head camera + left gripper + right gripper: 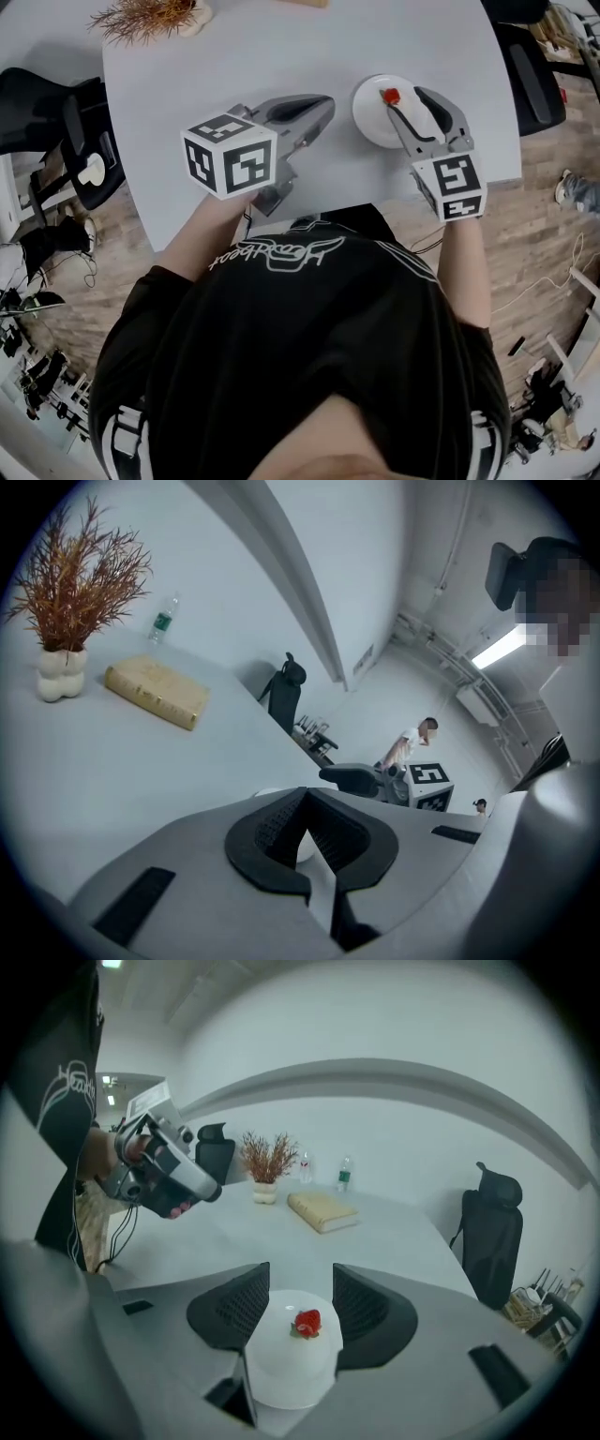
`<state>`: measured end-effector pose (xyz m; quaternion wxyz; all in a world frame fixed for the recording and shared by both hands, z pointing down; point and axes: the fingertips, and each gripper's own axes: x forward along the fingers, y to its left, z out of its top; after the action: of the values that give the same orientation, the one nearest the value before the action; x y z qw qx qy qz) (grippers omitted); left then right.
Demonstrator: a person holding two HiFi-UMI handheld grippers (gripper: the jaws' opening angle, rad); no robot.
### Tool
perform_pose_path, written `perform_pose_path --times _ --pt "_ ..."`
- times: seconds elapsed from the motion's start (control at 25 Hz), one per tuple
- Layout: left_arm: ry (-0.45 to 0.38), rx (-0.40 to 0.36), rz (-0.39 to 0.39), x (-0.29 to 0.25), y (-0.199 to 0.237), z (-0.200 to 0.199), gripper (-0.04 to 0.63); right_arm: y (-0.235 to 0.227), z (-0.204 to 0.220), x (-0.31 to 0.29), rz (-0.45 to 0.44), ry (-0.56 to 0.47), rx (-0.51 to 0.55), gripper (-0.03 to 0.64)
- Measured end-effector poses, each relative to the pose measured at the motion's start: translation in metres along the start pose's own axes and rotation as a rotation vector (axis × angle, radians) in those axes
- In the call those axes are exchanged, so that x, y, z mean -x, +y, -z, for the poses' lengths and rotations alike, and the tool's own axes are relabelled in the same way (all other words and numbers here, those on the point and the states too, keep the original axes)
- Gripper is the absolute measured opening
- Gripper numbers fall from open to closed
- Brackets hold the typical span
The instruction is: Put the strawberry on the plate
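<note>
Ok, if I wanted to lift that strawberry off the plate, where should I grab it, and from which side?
Grip the strawberry across its red body at the widest part, coming down from above. It lies near the middle of the shallow white plate, leaves to the left in the right gripper view, so probably avoid that end.

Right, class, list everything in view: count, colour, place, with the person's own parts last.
strawberry: one, red, on the plate
plate: one, white, on the table near its right edge
table: one, pale grey, rounded
book: one, tan, far side of table
dried plant: one, rust-brown, in white vase, beside book
green-labelled bottle: one, clear, behind book
office chairs: two, black, flanking table
left gripper: one, grey, jaws together, empty
right gripper: one, grey, jaws open above plate
</note>
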<state>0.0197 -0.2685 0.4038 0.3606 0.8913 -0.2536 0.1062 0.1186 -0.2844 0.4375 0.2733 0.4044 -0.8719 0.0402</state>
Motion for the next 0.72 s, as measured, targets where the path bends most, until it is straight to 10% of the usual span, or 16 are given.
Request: perform_pose_path --times 0.4,0.72 --pt "-0.03 -0.085 0.065 0.049 -0.051 0.011 0.006 0.037 -0.055 0.084 0.096 -0.184 -0.1 0.178" --pt "-0.052 -0.178 0.118 0.093 -0.093 0.024 0.006 0.078 -0.072 0.151 0.198 -0.294 -0.189 0.029"
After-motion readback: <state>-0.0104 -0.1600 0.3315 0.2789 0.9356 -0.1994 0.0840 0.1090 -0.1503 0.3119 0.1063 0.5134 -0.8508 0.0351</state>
